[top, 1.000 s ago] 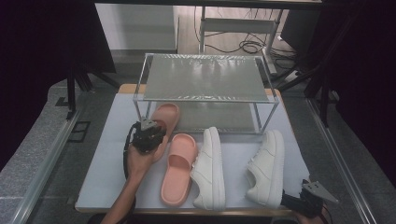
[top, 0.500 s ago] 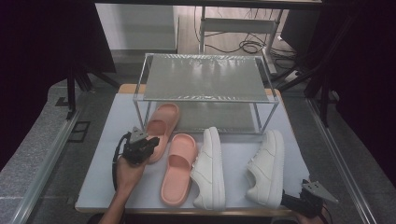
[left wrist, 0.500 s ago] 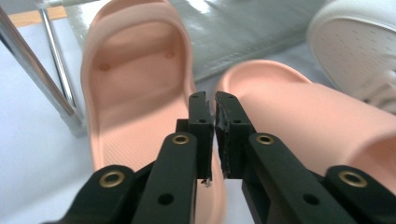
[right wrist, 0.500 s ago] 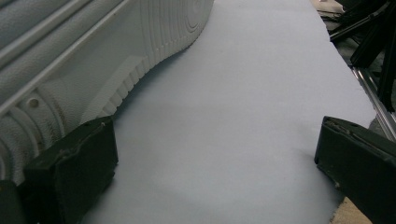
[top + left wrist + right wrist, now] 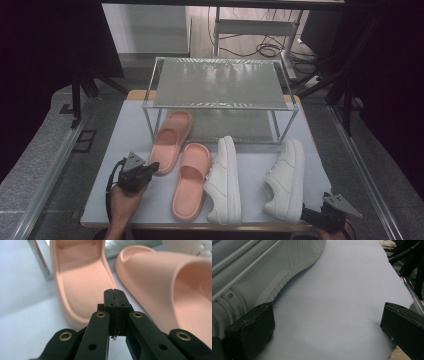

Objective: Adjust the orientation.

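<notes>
Two pink slides lie on the table: one has its toe under the metal rack, the other is just right of it. My left gripper hovers at the first slide's heel, apart from it. In the left gripper view its jaws have just been closing and now meet, with nothing between them, in front of that slide's heel and the second slide. Two white sneakers lie to the right. My right gripper rests open by the right sneaker's heel.
The two-tier metal rack stands at the back of the pale table. Bare table lies left of the slides and between the sneakers. The table's right edge and a metal rail are close to my right gripper.
My left gripper has drawn back from the slide toward the near left of the table and its jaws have closed empty. The slide stays under the rack. The right gripper has not moved.
</notes>
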### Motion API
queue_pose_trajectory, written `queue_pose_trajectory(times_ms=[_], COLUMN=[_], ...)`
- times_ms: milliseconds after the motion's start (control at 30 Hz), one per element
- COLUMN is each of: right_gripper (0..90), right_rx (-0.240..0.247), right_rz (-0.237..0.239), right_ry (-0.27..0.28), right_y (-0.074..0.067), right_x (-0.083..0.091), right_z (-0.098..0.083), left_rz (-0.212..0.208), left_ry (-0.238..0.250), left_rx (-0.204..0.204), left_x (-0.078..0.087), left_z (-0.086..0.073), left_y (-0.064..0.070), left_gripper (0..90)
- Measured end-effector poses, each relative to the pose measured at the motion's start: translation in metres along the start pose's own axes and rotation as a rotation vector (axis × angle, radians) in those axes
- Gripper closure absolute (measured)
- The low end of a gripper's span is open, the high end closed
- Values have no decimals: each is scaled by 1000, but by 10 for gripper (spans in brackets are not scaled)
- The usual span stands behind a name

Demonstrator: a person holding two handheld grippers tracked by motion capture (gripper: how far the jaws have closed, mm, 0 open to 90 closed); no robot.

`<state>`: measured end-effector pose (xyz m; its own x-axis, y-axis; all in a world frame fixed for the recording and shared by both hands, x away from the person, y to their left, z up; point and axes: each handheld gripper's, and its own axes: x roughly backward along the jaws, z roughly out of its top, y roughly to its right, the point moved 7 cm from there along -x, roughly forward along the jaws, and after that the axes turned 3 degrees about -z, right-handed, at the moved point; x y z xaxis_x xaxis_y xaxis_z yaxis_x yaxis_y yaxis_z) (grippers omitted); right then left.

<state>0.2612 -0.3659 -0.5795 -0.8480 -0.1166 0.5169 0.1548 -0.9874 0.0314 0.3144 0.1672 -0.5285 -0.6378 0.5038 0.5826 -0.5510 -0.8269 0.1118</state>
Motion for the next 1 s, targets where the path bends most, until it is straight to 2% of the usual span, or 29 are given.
queue_pose_trajectory(times_ms=[100, 233, 433, 700, 800, 1000], right_gripper=[0, 0, 0, 0, 0, 0], right_rx=[-3, -1, 0, 0, 0, 0], right_rz=[1, 0, -1, 0, 0, 0], right_ry=[-1, 0, 0, 1, 1, 1], right_y=[0, 0, 0, 0, 0, 0], right_x=[0, 0, 0, 0, 0, 0], right_z=[0, 0, 0, 0, 0, 0], left_rz=[6, 17, 37, 84, 77, 64], left_ry=[-10, -34, -61, -90, -82, -76], left_rx=[7, -6, -29, -35, -22, -23], left_x=[4, 6, -1, -17, -23, -33], left_z=[-12, -23, -32, -29, -25, -15], left_y=[0, 3, 7, -3, -5, -5], left_gripper=[898, 898, 898, 897, 896, 897])
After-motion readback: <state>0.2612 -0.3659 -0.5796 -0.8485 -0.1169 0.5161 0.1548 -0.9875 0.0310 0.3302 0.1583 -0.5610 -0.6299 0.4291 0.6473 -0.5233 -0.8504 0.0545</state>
